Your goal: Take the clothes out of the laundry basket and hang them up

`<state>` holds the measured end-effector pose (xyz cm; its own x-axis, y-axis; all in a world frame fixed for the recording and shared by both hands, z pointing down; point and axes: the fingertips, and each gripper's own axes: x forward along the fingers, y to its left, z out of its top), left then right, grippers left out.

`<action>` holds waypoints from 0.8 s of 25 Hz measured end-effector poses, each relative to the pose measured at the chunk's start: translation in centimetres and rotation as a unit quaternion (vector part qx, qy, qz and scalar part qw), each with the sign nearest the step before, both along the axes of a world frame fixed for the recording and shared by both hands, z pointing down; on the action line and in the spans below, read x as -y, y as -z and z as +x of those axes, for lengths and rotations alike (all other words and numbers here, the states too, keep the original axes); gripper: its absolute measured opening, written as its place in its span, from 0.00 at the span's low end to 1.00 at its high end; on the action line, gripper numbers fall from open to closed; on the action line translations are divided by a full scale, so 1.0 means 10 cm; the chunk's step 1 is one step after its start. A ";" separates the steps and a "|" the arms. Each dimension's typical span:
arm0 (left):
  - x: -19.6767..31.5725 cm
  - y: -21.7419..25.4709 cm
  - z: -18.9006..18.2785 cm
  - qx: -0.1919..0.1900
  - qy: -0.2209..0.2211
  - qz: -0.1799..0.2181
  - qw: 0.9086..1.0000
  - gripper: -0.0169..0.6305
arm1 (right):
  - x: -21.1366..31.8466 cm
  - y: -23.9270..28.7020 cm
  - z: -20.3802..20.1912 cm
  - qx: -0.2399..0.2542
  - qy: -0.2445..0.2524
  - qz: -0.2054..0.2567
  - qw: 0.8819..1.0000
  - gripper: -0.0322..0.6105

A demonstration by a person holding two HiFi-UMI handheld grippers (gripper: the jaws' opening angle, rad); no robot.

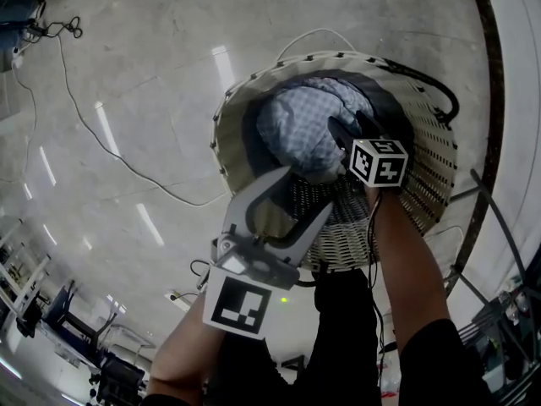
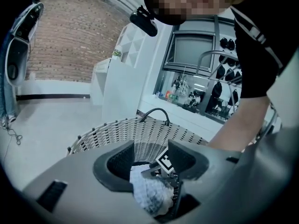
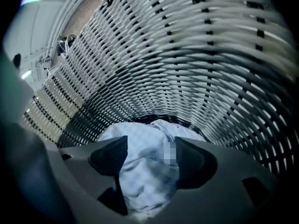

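Glossy pale floor surrounds the woven laundry basket. At its 7 o'clock rim hangs the left gripper, jaws wide and empty. Crumpled checked clothes lie inside; from 4 o'clock the right gripper reaches in, jaws wide astride them.

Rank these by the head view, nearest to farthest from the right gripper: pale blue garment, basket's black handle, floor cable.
1. Pale blue garment, between the right gripper jaws, inside the basket.
2. Black handle, on the rim, upper right.
3. Floor cable, far left.
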<state>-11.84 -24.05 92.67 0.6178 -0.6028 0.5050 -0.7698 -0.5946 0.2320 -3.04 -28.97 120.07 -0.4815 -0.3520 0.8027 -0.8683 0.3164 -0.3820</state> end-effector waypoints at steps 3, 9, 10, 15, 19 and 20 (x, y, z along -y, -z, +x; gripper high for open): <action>0.00 -0.04 -0.02 0.002 0.000 0.002 1.000 0.36 | -0.05 -0.19 0.02 -0.004 -0.007 -0.020 1.000 0.57; 0.00 -0.04 -0.01 0.000 0.002 0.012 1.000 0.36 | -0.20 -0.43 0.10 -0.021 -0.005 -0.058 0.998 0.42; 0.00 -0.04 -0.01 0.000 0.001 0.013 1.000 0.36 | -0.21 -0.42 0.12 -0.026 -0.006 -0.056 0.998 0.29; -0.05 0.06 -0.02 -0.005 0.007 0.006 1.000 0.36 | -0.22 -0.15 0.09 -0.042 0.006 -0.029 0.999 0.13; -0.09 0.24 0.02 -0.006 0.002 0.006 1.000 0.36 | -0.24 0.15 0.05 -0.051 0.019 -0.010 0.998 0.12; -0.09 0.30 0.03 -0.006 -0.001 0.008 1.000 0.36 | -0.25 0.24 0.03 -0.051 0.023 -0.005 0.998 0.12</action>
